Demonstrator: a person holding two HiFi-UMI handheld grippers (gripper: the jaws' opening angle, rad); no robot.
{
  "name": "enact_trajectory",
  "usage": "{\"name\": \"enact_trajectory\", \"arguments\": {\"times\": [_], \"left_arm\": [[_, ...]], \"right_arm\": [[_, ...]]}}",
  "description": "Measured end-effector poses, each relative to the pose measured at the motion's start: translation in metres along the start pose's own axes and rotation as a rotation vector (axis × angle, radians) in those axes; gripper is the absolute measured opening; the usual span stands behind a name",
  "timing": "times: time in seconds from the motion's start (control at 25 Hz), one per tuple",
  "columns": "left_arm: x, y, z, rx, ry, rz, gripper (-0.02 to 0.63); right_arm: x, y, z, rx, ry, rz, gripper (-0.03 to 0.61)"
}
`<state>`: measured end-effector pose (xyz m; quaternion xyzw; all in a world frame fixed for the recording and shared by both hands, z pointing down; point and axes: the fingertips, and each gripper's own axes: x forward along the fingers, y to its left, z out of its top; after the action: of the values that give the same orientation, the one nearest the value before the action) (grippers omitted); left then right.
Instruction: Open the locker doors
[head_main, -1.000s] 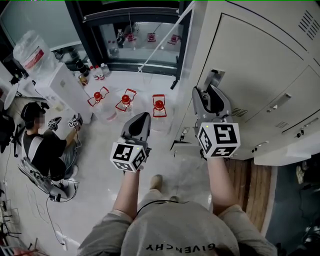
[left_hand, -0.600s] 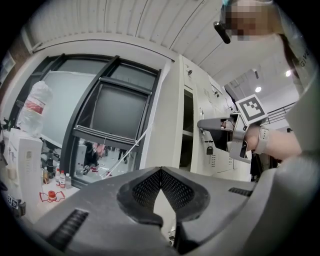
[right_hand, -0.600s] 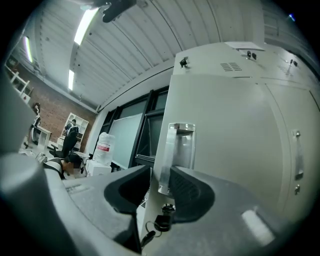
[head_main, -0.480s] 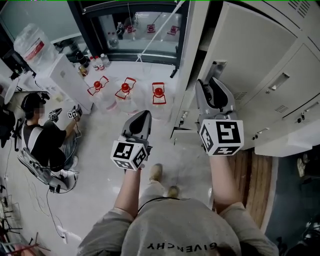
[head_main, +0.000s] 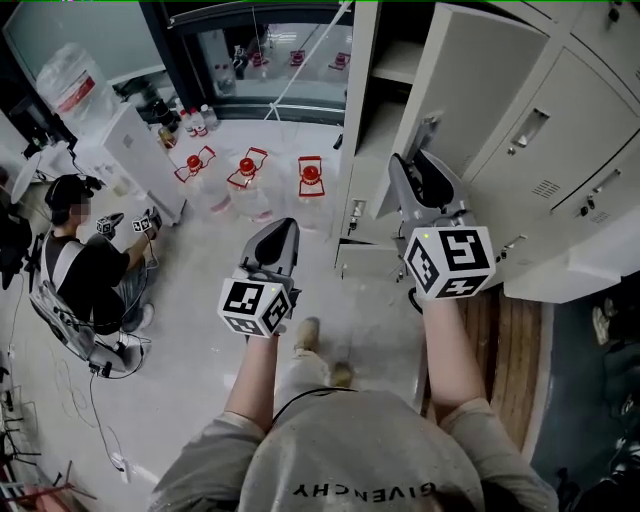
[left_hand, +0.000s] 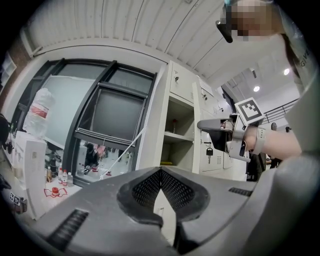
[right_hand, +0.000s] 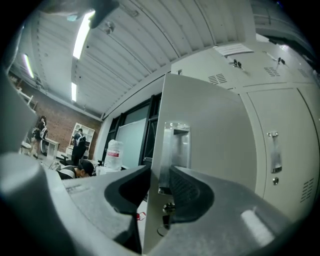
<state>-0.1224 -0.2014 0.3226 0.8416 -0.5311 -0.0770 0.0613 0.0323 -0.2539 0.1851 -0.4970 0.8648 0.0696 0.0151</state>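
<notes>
A tall grey locker door (head_main: 470, 90) stands swung out from its open compartment (head_main: 385, 100), and shelves show inside. My right gripper (head_main: 425, 168) has been closing on the door's free edge beside the recessed handle (right_hand: 176, 147). One jaw lies on the inner face and the other on the outer face, gripping the door (right_hand: 210, 130). The right gripper (right_hand: 159, 184) points level. My left gripper (head_main: 283, 230) hangs to the left of the lockers over the floor, shut and empty, its pads together (left_hand: 161, 176). From there I see the open compartment (left_hand: 181, 135).
Closed locker doors (head_main: 565, 130) continue to the right. Several red-capped water jugs (head_main: 245, 172) stand on the floor ahead. A white cabinet (head_main: 130, 165) with a large bottle stands at left, and a seated person (head_main: 85, 278) holds grippers beside it. A dark window (head_main: 265, 60) lies beyond.
The locker door has swung further out with my right gripper on its edge, so more of the compartment shows. Both grippers have shifted across the floor with the person's step.
</notes>
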Motion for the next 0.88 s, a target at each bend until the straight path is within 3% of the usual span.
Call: {"name": "enact_trajectory", "arguments": {"times": [0.4, 0.88], "left_arm": [[-0.034, -0.045, -0.012, 0.017, 0.001, 0.014, -0.002], [-0.066, -0.058, -0.006, 0.05, 0.007, 0.057, -0.002]], "right_arm": [[-0.061, -0.017, 0.003, 0.078, -0.038, 0.08, 0.119], [-0.118, -0.041, 0.005, 0.095, -0.066, 0.151, 0.127]]}}
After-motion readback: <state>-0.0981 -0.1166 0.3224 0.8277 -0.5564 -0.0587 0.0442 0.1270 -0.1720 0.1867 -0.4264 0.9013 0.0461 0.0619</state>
